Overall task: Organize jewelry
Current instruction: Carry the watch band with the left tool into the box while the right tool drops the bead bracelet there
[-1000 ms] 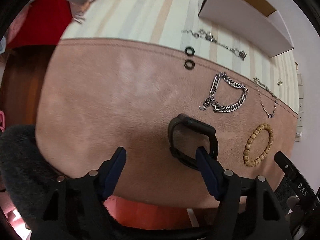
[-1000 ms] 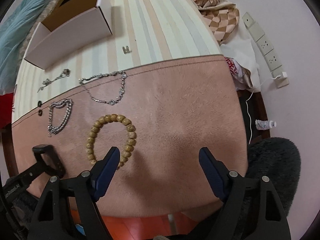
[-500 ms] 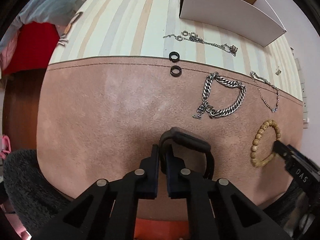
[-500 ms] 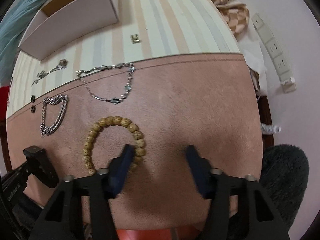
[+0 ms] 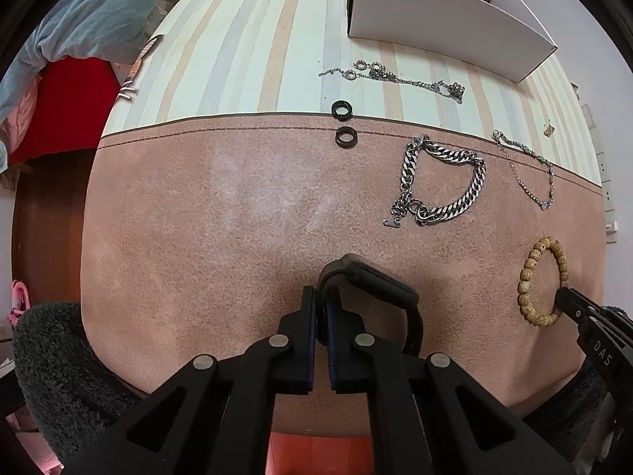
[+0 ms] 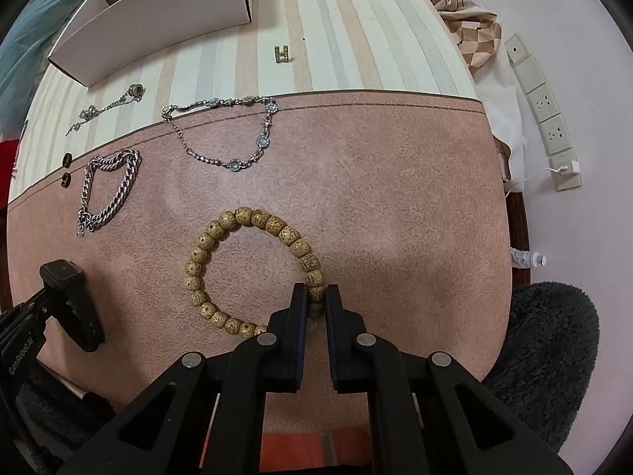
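My left gripper [image 5: 321, 297] is shut on the strap of a black smartwatch [image 5: 372, 283] that lies on the pink suede mat [image 5: 237, 206]. My right gripper [image 6: 315, 295] is shut on the near right side of a wooden bead bracelet [image 6: 237, 217], which also shows in the left wrist view [image 5: 532, 261]. A heavy silver chain bracelet [image 5: 443, 182] lies on the mat beyond the watch. A thin silver bracelet with pale stones [image 6: 237, 134] lies across the mat's far edge. Two black rings [image 5: 344, 122] sit at that edge.
An open white cardboard box [image 5: 447, 19] stands at the back of the striped tablecloth [image 5: 245, 47]. A thin silver chain with charms [image 5: 395, 77] and a small H-shaped charm [image 6: 283, 54] lie on the cloth. A hair clip [image 5: 136, 71] lies far left.
Both grippers have moved forward and closed: the left onto the watch strap, the right onto the bead bracelet. One second ago both were wide open.
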A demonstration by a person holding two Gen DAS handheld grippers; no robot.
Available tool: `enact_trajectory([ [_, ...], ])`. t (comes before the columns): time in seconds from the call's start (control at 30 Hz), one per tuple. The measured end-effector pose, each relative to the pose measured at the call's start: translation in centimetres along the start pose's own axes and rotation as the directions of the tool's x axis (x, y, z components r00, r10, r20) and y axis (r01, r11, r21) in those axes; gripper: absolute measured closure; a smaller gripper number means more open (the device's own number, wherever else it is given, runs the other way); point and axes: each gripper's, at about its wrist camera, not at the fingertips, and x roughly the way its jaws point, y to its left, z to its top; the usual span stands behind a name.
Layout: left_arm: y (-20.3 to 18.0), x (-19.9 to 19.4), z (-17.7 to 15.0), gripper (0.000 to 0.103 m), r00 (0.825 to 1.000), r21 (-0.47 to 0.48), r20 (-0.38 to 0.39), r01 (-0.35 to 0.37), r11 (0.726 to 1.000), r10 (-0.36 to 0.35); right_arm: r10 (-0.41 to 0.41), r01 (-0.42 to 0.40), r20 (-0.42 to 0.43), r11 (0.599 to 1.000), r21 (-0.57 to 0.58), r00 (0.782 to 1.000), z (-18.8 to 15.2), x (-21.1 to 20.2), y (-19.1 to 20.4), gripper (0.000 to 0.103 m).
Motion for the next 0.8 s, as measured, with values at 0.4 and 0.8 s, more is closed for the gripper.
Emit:
enact_trajectory([
  [0.4,-0.2,-6.9,1.8,0.101,0.989,0.040,0.130,0.060,0.997,-0.065,0.206,-0.210,0.127,0.978,0.015,0.970,1.4,-7.1,-0.3,0.094],
  [0.8,-0.2,-13.9,10.8,0.101,0.948,0.068,0.267,0.159,0.985,-0.172,0.347,-0.332,0.285,0.938,-0.103,0.893,9.4,-17.2,1.2,0.094],
])
